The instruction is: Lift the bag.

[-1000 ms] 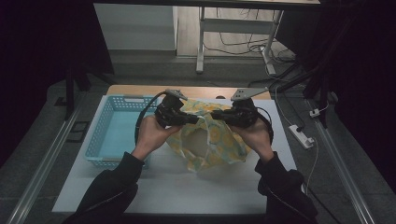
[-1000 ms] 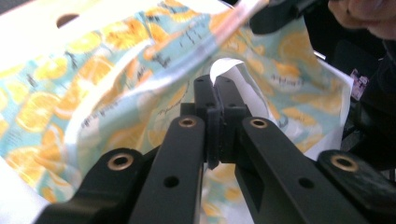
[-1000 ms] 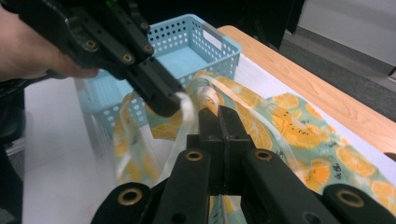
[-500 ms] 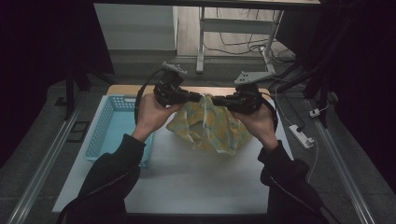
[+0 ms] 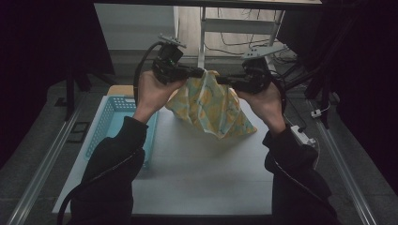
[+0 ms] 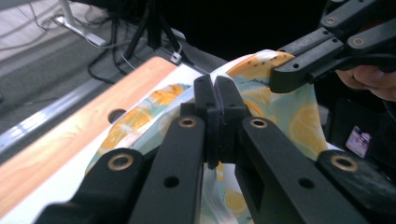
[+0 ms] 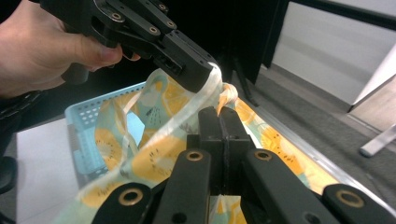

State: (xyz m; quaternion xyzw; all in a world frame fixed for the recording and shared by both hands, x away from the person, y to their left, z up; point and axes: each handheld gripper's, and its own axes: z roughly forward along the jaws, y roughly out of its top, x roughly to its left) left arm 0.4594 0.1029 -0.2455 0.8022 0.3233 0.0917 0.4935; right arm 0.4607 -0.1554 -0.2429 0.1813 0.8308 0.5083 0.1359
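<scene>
Status: the patterned cloth (image 5: 211,108) is off the desk (image 5: 202,173) and hangs in the air, pinched at its top edge by both grippers. The lift appears done; where the cloth should go (the blue basket (image 5: 110,122) below and beside the left gripper is one candidate) is undecided from the pictures, so spreading, folding or placing remains.

Left gripper (image 5: 201,72): jaws together, clamped on a fold of the cloth; in the left gripper view the fabric emerges just past its closed tips (image 6: 215,95).

Right gripper (image 5: 220,80): jaws likewise clamped on a bunched corner, just beside the left gripper's tips.

Pose: both hands are raised above the desk's far part, grippers roughly level and pointing inward at each other, tips near together. The cloth drapes beneath them; whether its lowest corner touches the desk cannot be told.
</scene>
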